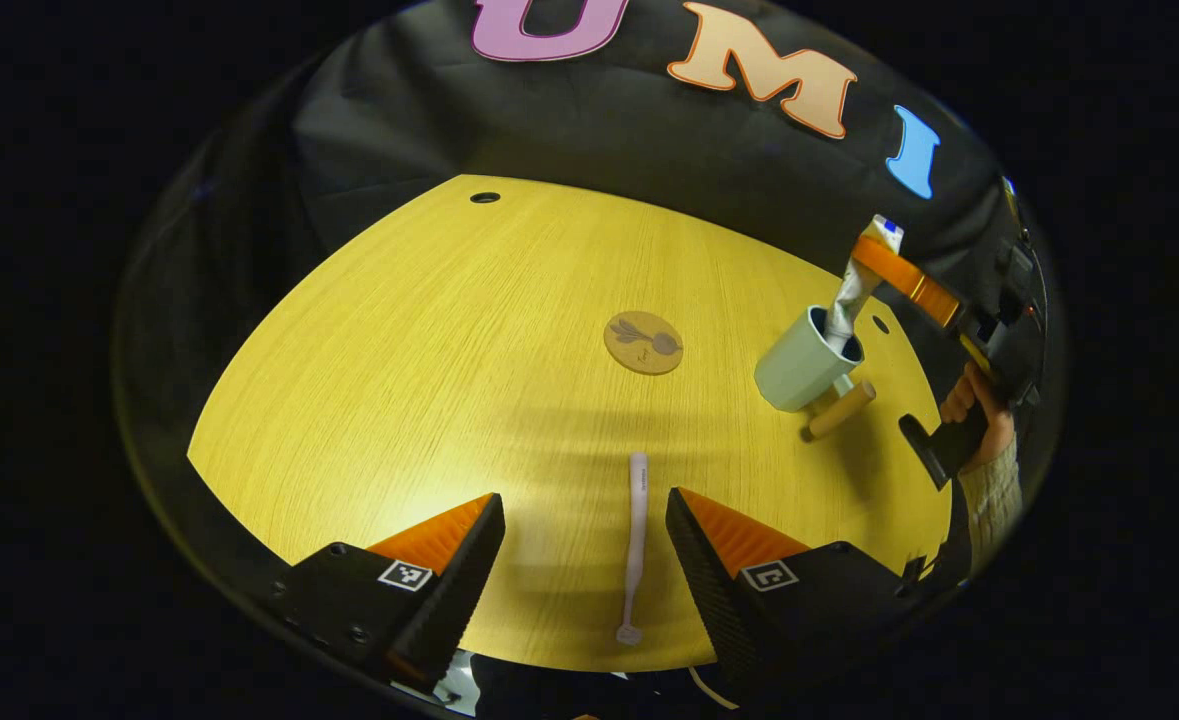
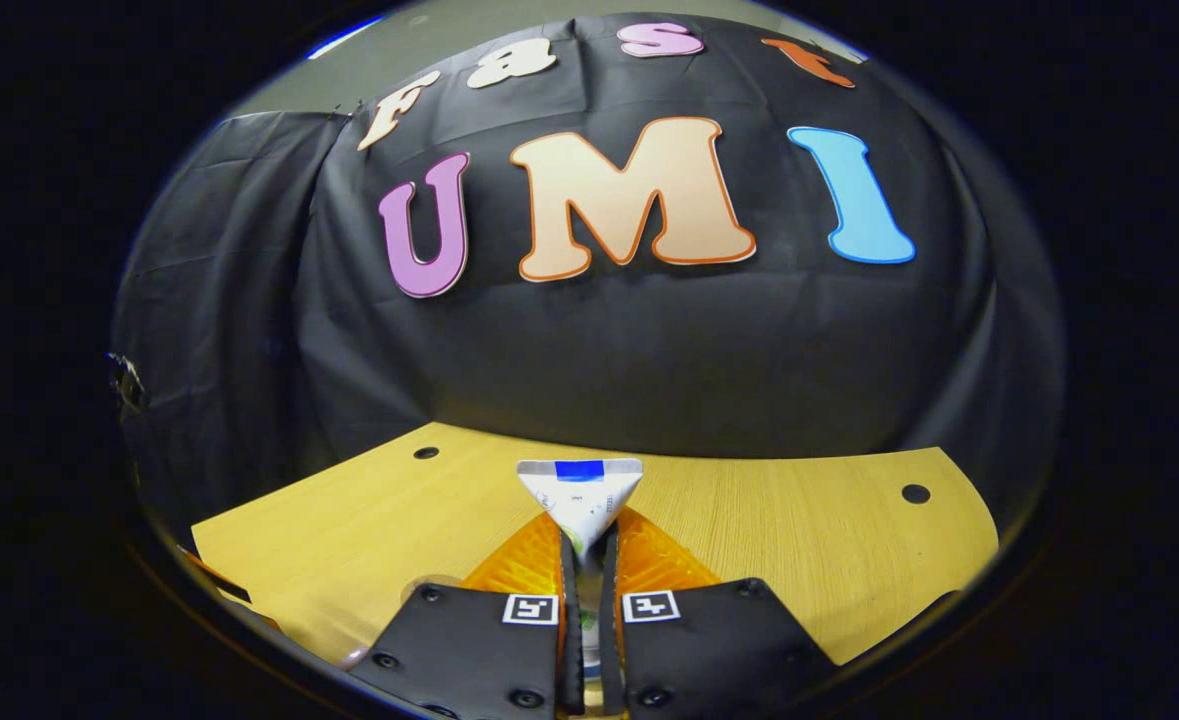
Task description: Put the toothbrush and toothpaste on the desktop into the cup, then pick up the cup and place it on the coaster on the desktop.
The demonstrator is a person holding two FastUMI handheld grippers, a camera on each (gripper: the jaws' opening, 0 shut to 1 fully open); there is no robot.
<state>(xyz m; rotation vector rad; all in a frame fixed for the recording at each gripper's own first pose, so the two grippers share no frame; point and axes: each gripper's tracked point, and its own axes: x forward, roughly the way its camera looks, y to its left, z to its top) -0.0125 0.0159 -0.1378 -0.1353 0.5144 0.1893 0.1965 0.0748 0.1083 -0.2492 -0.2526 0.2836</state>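
- Left gripper view: left gripper (image 1: 584, 520) hovers low over the yellow wooden desktop (image 1: 429, 330), jaws spread wide, nothing between them pressed.
- Toothbrush (image 1: 636, 545) lies flat on the desktop in the gap between the two fingers, nearer the right-hand finger, touching neither as far as can be seen; its long axis runs roughly away from the camera, one end at the near desk edge.
- Round coaster (image 1: 644, 342) sits bare farther out, near the middle of the desktop, well apart from the toothbrush.
- Pale cup (image 1: 804, 365) stands to the right of the coaster, apart from it, with a wooden handle (image 1: 839, 410) sticking out on the near side.
- Toothpaste (image 1: 854, 295) tube is upright with its lower end inside the cup mouth and its flat crimped end up.
- Right gripper (image 1: 899, 270) pinches the tube near its top; a hand (image 1: 979, 405) with a knit sleeve grips the tool below.
- Right gripper view: right gripper (image 2: 587, 560) has jaws pressed together on the toothpaste (image 2: 581, 500), both fingers against the tube; the crimped end fans out above the tips.
- Desktop (image 2: 799, 530) stretches beyond, with small round holes near its far edge.
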